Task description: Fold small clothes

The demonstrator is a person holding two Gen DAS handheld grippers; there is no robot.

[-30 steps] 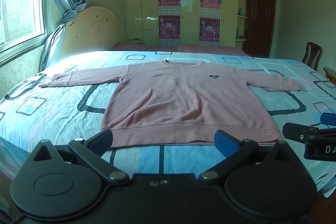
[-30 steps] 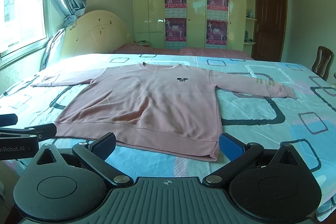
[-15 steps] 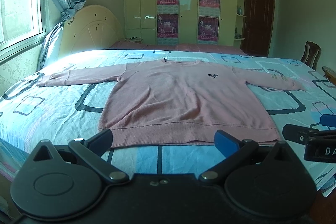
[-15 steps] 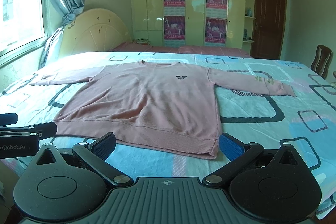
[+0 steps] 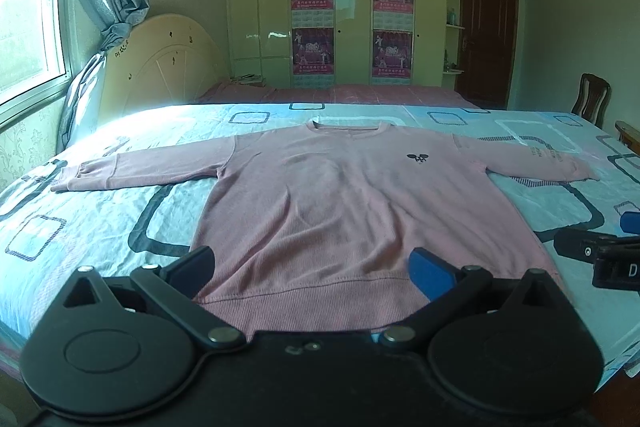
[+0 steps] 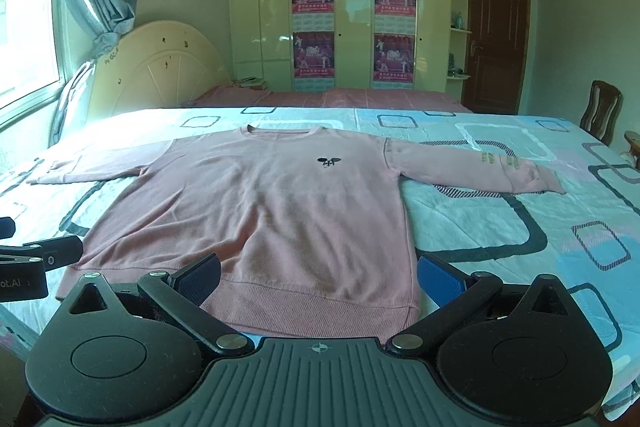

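Pink sweatshirt flat on bedspread, sleeves out. Left gripper fingers spread, hem between them. Right gripper fingers spread, hem corner between.

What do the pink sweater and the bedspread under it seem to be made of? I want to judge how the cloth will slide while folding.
The pink sweater looks like a soft matte knit, probably cotton: its hem band is ribbed and its body shows fine texture. The bedspread looks like a thin, smooth printed woven sheet with light creases, possibly cotton or polyester.
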